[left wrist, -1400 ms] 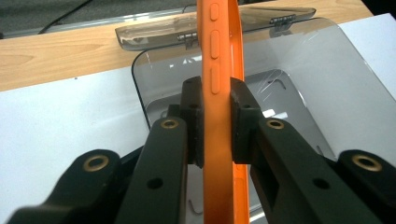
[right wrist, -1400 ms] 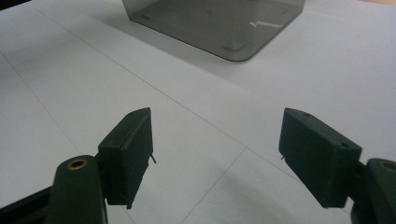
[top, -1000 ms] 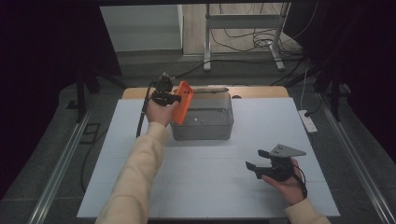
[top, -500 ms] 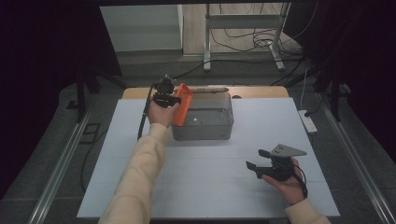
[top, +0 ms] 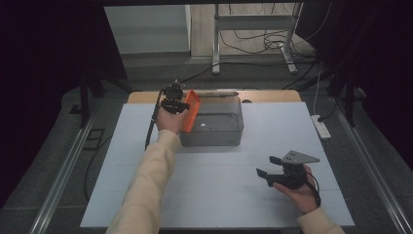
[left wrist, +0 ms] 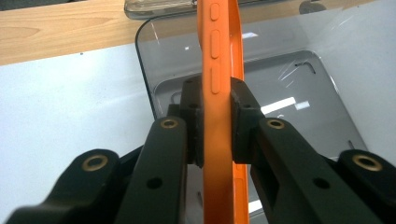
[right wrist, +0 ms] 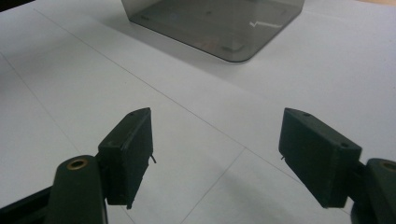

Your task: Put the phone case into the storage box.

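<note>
My left gripper point(top: 181, 105) is shut on a thin orange phone case point(top: 189, 111), held on edge over the left rim of a clear grey plastic box point(top: 221, 131). In the left gripper view the orange case point(left wrist: 219, 84) stands upright between both pads, its side buttons facing me, with the box point(left wrist: 299, 88) behind and below it. My right gripper point(top: 267, 166) rests low over the white table near the front right, open, with nothing between its fingers. In the right gripper view its pads point(right wrist: 135, 140) stand wide apart and point toward the box point(right wrist: 219, 23).
The white tabletop point(top: 219, 195) spreads around the box. A clear lid point(top: 219, 93) lies behind the box on a wooden strip point(top: 272, 95). A white power strip point(top: 321, 127) lies at the table's right edge. Cables and a metal stand are on the floor beyond.
The left hand with the orange case has shifted slightly over the box's left rim. The right gripper has kept still.
</note>
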The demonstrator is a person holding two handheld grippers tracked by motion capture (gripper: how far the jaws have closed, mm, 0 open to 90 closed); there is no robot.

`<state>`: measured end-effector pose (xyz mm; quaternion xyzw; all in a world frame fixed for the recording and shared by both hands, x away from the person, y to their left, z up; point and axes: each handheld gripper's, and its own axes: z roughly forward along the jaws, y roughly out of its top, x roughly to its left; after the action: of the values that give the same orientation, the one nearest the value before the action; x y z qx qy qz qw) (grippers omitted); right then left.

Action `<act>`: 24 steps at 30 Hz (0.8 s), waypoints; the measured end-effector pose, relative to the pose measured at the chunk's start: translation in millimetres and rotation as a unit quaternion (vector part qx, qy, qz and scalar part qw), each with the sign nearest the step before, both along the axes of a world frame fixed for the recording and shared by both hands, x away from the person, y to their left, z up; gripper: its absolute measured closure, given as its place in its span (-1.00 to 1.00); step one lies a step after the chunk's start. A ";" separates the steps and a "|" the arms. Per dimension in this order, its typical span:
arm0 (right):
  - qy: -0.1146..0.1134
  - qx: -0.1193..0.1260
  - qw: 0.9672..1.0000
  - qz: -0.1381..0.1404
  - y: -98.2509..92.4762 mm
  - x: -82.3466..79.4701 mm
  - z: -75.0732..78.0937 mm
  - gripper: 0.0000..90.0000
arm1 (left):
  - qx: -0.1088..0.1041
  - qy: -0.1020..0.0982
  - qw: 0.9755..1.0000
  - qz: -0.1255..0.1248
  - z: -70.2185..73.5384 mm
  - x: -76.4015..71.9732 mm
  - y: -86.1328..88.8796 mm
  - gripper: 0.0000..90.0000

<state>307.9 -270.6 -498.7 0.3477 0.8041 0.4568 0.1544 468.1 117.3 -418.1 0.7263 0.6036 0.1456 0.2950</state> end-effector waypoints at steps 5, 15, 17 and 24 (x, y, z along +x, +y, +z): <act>0.000 0.000 1.000 0.000 -0.1 0.0 -0.1 -0.41 | -0.002 0.001 1.000 0.004 -2.9 1.1 -0.4 0.76; 0.001 -0.001 1.000 0.000 0.0 0.6 -0.7 -0.41 | -0.005 0.009 1.000 0.013 -11.8 5.0 4.8 0.75; 0.001 -0.001 1.000 0.000 0.0 0.7 -0.8 -0.41 | -0.005 0.010 1.000 0.013 -12.5 5.2 4.5 0.75; 0.001 -0.001 1.000 0.000 0.0 0.6 -0.8 -0.41 | -0.003 0.012 1.000 0.010 -14.8 6.0 -0.1 0.76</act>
<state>308.5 -270.6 -499.6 0.3482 0.8048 0.4554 0.1539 474.1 117.2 -432.9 0.7212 0.6144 0.1376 0.2887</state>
